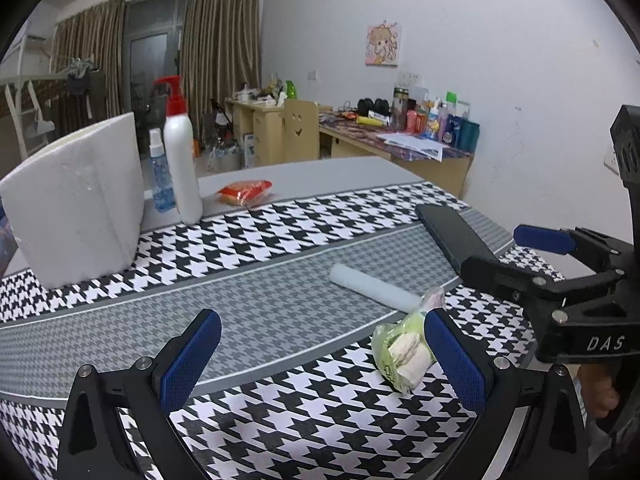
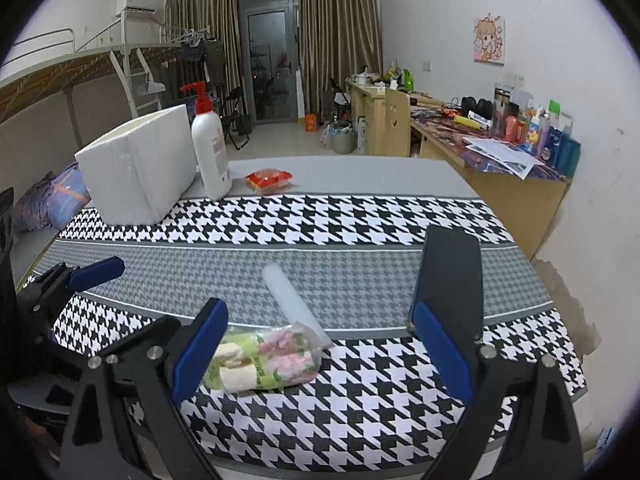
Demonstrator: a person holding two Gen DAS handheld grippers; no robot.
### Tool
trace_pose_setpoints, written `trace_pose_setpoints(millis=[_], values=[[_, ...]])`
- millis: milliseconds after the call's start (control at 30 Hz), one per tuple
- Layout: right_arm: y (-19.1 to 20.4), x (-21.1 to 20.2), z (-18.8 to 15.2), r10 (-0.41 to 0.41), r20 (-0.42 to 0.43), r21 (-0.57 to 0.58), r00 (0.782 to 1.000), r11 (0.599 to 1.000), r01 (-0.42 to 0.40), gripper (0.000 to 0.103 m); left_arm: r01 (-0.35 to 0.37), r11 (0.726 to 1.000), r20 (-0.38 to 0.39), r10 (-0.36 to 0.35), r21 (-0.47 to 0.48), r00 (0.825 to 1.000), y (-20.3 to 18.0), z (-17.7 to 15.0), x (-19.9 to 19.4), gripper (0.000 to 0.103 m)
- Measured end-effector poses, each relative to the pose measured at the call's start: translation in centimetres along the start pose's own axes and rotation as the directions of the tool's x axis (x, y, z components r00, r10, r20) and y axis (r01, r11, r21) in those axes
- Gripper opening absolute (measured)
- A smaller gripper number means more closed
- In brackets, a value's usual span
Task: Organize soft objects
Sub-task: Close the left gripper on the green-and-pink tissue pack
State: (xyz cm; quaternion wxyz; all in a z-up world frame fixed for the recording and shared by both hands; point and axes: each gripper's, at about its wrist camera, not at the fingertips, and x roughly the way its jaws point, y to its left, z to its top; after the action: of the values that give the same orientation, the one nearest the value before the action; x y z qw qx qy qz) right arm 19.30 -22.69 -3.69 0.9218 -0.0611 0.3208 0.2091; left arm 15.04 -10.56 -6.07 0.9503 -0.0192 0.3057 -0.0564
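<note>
A green plastic packet of soft cream rolls (image 1: 402, 350) (image 2: 272, 360) lies on the houndstooth cloth (image 1: 280, 240) near the front edge. A white foam roll (image 1: 376, 286) (image 2: 294, 300) lies just behind it. A red packet (image 1: 244, 192) (image 2: 268, 180) rests farther back on the grey table. My left gripper (image 1: 324, 360) (image 2: 124, 300) is open, its right finger beside the packet. My right gripper (image 2: 320, 352) (image 1: 516, 256) is open too, and the packet sits between its fingers, close to the left pad.
A white foam box (image 1: 80, 208) (image 2: 140, 168) stands at the back left, with a white pump bottle (image 1: 182, 160) (image 2: 210, 152) and a blue spray bottle (image 1: 160, 176) beside it. A flat black case (image 1: 452, 238) (image 2: 452, 276) lies at the right. A cluttered desk (image 2: 500, 176) lines the wall.
</note>
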Motion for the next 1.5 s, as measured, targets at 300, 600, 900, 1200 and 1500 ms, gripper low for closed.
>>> trace_pose_setpoints(millis=[300,600,900,1200,1500], values=[[-1.1,0.8,-0.1,0.002,-0.016,-0.006,1.0,1.0,-0.002,0.097,-0.008,0.999,-0.061,0.006,-0.04,0.998,-0.4,-0.4,1.8,0.102],[-2.1,2.3,0.0,0.028,-0.044,-0.002,0.999,1.0,-0.028,0.097,0.02,1.0,-0.108,-0.022,-0.023,0.994,-2.0,-0.8,3.3,0.101],[-2.6,3.1,-0.2,0.045,-0.063,-0.003,0.997,0.999,-0.045,0.097,0.082,0.996,-0.169,-0.087,-0.035,0.982,-3.1,-1.1,5.0,0.082],[-2.7,3.8,-0.5,0.062,-0.08,-0.004,0.995,0.998,-0.063,0.097,0.151,0.988,-0.216,-0.155,-0.036,0.964,-3.8,-1.5,5.9,0.055],[-2.7,4.4,-0.6,0.078,-0.096,0.0,0.992,0.997,-0.078,0.097,0.192,0.981,-0.221,-0.193,-0.025,0.956,-4.1,-1.6,5.7,0.034]])
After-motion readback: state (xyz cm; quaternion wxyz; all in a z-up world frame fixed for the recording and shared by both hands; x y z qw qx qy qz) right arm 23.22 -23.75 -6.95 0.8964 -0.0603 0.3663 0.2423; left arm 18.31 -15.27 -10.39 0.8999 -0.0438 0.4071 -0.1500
